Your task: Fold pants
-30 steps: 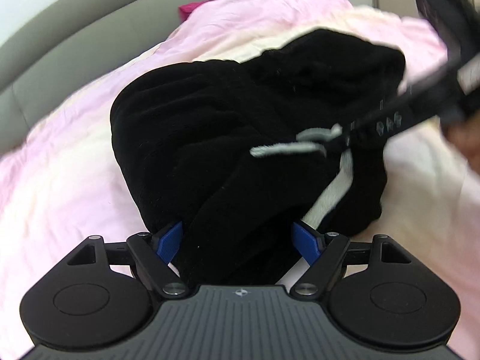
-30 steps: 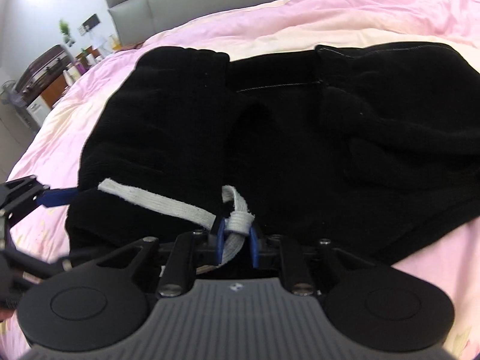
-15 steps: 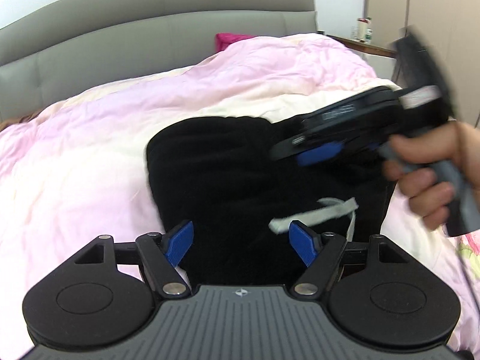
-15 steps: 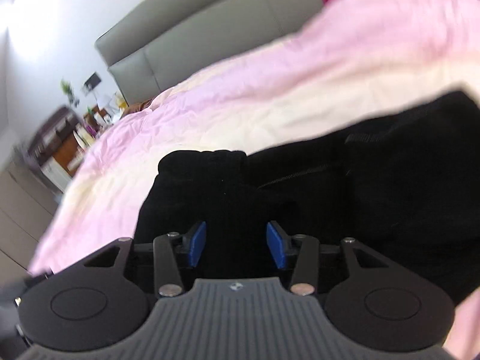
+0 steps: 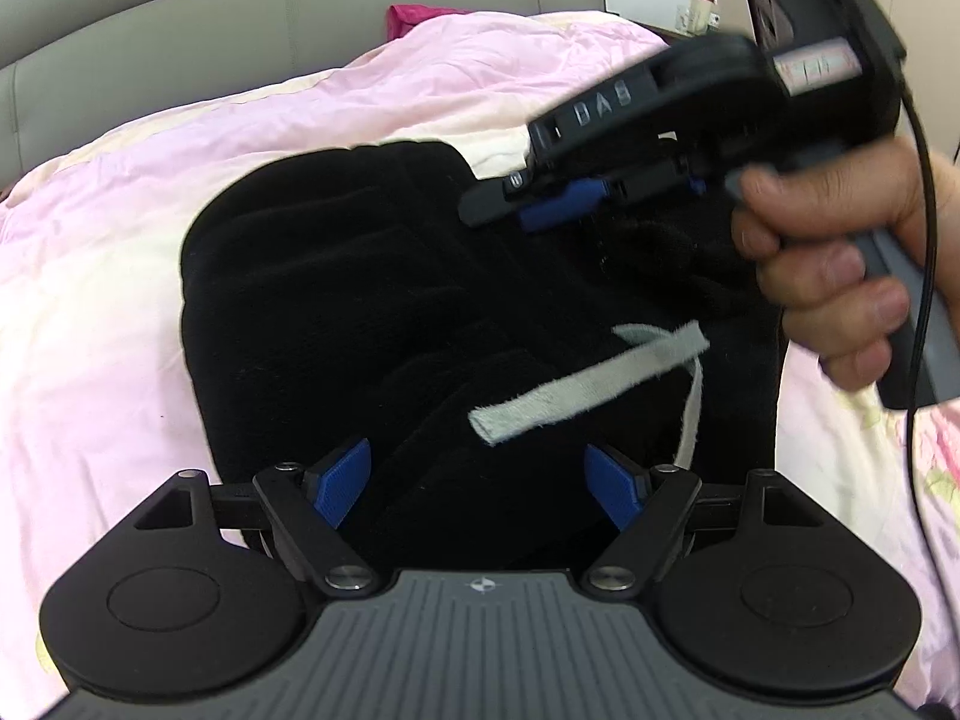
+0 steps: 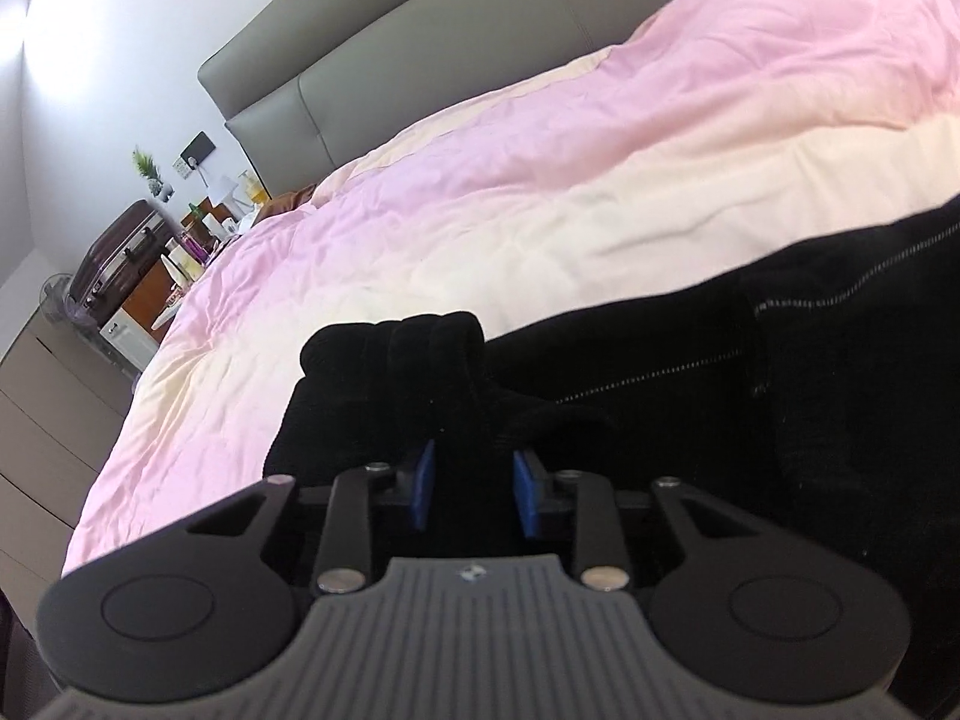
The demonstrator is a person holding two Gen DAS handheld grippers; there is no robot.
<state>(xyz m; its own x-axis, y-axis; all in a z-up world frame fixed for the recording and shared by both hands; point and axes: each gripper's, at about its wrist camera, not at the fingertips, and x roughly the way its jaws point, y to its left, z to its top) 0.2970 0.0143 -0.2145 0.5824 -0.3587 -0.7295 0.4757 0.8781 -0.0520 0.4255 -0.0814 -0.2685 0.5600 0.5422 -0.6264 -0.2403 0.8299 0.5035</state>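
The black pants (image 5: 384,312) lie bunched on the pink quilt (image 5: 120,276), their white drawstring (image 5: 588,384) loose on top. The left gripper (image 5: 480,483) hangs over the near edge, jaws wide apart and empty. The right gripper (image 6: 474,489) has just been closing; its jaws appear to pinch a fold of the pants.

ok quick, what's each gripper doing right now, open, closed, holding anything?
Left gripper: open, nothing gripped, above the black pants.
Right gripper: jaws just closing, pinching a fold of the pants.
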